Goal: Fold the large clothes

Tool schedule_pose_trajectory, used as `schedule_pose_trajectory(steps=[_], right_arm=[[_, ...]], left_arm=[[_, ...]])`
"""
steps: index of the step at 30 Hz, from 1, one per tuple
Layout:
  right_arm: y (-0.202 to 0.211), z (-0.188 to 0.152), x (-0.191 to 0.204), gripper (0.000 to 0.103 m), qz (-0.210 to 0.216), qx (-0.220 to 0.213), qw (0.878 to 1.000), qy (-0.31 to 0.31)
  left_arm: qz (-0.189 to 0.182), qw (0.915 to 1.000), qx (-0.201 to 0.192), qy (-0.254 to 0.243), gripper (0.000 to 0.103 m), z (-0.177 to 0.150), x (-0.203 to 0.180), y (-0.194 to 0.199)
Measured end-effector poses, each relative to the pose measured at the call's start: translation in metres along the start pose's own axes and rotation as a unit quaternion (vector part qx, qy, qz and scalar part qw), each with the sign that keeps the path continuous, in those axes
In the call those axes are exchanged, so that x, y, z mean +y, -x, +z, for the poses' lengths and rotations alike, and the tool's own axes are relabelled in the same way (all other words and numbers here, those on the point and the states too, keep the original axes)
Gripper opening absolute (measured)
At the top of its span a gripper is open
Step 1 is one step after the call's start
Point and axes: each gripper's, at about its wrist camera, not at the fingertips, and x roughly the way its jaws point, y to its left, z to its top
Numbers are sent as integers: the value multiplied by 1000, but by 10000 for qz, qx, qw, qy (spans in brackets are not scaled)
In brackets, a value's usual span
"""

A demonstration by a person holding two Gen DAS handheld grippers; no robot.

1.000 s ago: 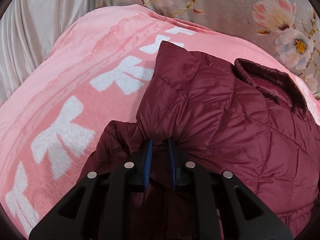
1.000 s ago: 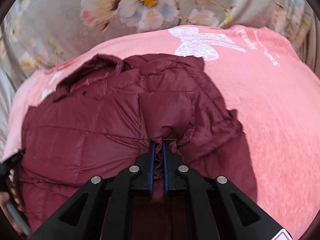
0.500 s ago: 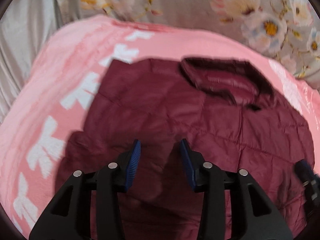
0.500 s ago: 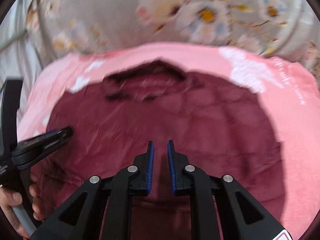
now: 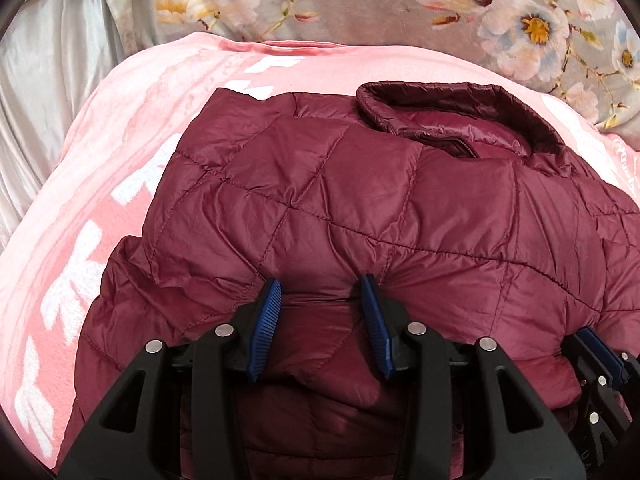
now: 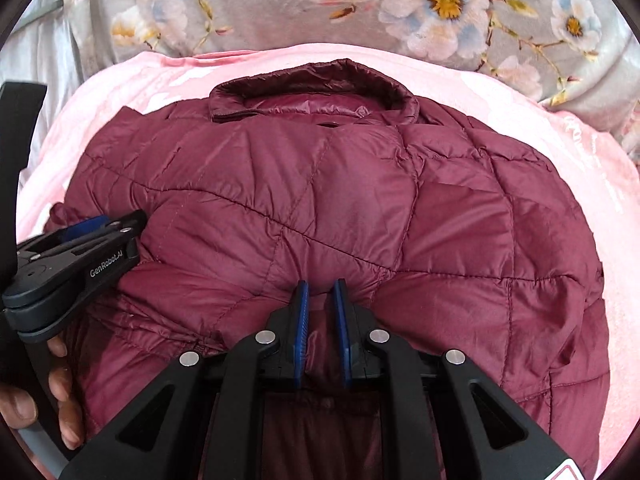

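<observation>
The left gripper (image 5: 320, 294) stands with its jaws spread wide, blue pads (image 5: 266, 320) pressed down into the near fold of the maroon quilted jacket (image 5: 360, 208), padding bulging between them but not clamped. The right gripper (image 6: 320, 300) is set narrow, its pads (image 6: 301, 316) close together with a ridge of the jacket's fabric rising between them; whether they actually pinch it cannot be told. In the right wrist view the left gripper (image 6: 100, 228) enters from the left side at the jacket's near-left edge, with the person's fingers (image 6: 60, 396) showing below it. Ahead of both grippers the jacket lies folded in a compact mound, collar (image 5: 448, 112) at the far end, opening upward. Its left edge runs straight and stops short of the border of the pink blanket (image 5: 100, 184), leaving a broad strip of blanket to the left; a similar pink margin lies to the right of the right gripper. Beyond the collar the blanket ends against a grey floral bedcover (image 6: 400, 12).
</observation>
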Motion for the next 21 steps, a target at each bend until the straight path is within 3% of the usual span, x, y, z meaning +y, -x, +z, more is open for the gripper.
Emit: schedule_pose_trajectory(steps=[21], right_arm=[[-2,0,2,13,-56,-8,10000,37]], left_arm=[[168,9998,-25,-117,40,0,-8,-3]])
